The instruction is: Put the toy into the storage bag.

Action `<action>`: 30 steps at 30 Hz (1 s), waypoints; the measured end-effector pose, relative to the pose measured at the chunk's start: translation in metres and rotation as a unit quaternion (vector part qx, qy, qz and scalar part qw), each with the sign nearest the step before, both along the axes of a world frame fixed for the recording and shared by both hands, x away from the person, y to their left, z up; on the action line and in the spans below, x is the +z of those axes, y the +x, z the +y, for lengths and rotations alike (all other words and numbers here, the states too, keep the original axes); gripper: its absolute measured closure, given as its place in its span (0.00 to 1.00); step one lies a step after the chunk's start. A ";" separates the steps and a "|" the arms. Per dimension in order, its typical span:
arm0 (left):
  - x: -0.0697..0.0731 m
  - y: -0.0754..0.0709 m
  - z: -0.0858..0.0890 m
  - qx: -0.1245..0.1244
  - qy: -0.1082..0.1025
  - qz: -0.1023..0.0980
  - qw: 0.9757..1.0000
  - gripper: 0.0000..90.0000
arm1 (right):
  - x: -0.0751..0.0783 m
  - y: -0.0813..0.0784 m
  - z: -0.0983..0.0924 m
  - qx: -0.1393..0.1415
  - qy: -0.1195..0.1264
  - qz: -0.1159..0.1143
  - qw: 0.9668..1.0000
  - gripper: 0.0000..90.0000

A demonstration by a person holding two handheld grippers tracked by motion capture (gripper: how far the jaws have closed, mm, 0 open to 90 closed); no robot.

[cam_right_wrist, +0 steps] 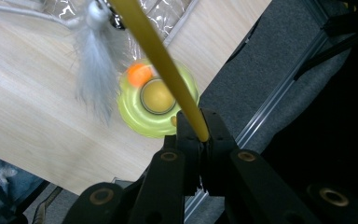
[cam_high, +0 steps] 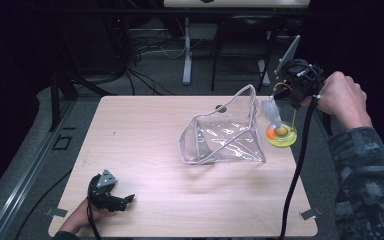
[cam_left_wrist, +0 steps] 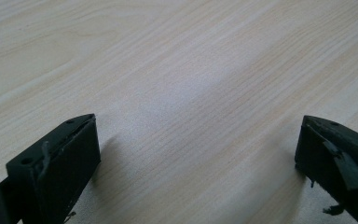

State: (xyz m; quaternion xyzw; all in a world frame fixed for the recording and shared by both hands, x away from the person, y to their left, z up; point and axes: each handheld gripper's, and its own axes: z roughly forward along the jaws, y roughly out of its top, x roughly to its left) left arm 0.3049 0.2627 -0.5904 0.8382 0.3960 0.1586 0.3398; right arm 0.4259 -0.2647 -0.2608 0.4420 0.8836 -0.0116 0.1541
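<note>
Right tongs [cam_right_wrist: 199, 133] pinch my yellow wand [cam_right_wrist: 156, 56], its feather [cam_right_wrist: 93, 70] dangling over the green disc toy [cam_right_wrist: 142, 114]; left tongs [cam_left_wrist: 198, 154] gape empty on the desk [cam_left_wrist: 177, 70]. No legible labels, perhaps.

right gripper [cam_right_wrist: 200, 130] clamping yellow wand [cam_right_wrist: 158, 56], grey feather [cam_right_wrist: 93, 70]

We see the table [cam_high: 145, 125] lit from above, its pale wood bright while the room around it sinks into near black. A faint violet sheen sits mid-table. Glare streaks the clear pouch [cam_high: 227, 135], and the yellow-green toy [cam_high: 281, 134] glows vividly. In the left gripper view the wood is evenly lit, with soft shadows beside the 2 jaws, which are slightly out of focus. In the right gripper view the yellow stick [cam_right_wrist: 161, 56] and the feather [cam_right_wrist: 95, 70] are blurred, and the floor is dark.
</note>
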 end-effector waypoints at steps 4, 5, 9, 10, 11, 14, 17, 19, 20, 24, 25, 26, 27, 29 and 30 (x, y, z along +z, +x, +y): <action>0.000 0.000 0.000 0.000 0.000 0.000 1.000 0.00 | 0.007 0.003 0.004 0.002 -0.005 -0.004 1.000 0.97; 0.000 0.000 0.000 -0.001 0.000 0.000 1.000 0.00 | 0.008 0.004 0.005 0.002 -0.006 -0.007 1.000 0.97; 0.000 0.000 0.000 -0.001 0.001 0.000 1.000 0.00 | 0.014 0.007 0.007 0.003 -0.003 -0.009 1.000 0.97; 0.000 0.000 0.000 -0.002 0.000 0.000 1.000 0.00 | 0.015 0.008 0.008 0.002 -0.004 -0.010 1.000 0.97; 0.000 0.000 0.000 -0.004 0.002 -0.001 1.000 0.00 | 0.016 0.009 0.009 0.003 -0.006 -0.010 1.000 0.97; 0.000 0.000 0.000 -0.001 0.000 0.000 1.000 0.00 | 0.021 0.010 0.012 0.004 -0.008 -0.012 1.000 0.97; 0.000 0.000 0.000 -0.002 0.001 -0.001 1.000 0.00 | 0.026 0.011 0.015 0.007 -0.010 -0.016 1.000 0.97; 0.000 0.000 0.000 -0.003 0.002 -0.001 1.000 0.00 | 0.029 0.011 0.017 0.012 -0.012 -0.019 1.000 0.97; 0.000 0.000 0.000 -0.004 0.003 -0.001 1.000 0.00 | 0.031 0.011 0.018 0.014 -0.013 -0.020 1.000 0.97; 0.000 0.000 0.000 -0.002 0.001 0.000 1.000 0.00 | 0.040 0.010 0.021 0.015 -0.014 -0.028 0.999 0.97; 0.000 0.000 0.000 -0.003 0.002 -0.001 1.000 0.00 | 0.042 0.010 0.021 0.016 -0.014 -0.031 0.999 0.97; 0.000 0.000 0.000 -0.003 0.002 -0.001 1.000 0.00 | 0.044 0.010 0.022 0.016 -0.015 -0.031 0.999 0.97; 0.000 0.000 0.000 -0.004 0.002 -0.001 1.000 0.00 | 0.046 0.010 0.024 0.017 -0.017 -0.033 0.999 0.97; 0.000 0.000 0.000 -0.004 0.002 -0.001 1.000 0.00 | 0.050 0.010 0.026 0.020 -0.018 -0.037 0.999 0.97; 0.000 0.000 0.000 -0.004 0.003 -0.001 1.000 0.00 | 0.051 0.009 0.028 0.020 -0.018 -0.038 0.999 0.97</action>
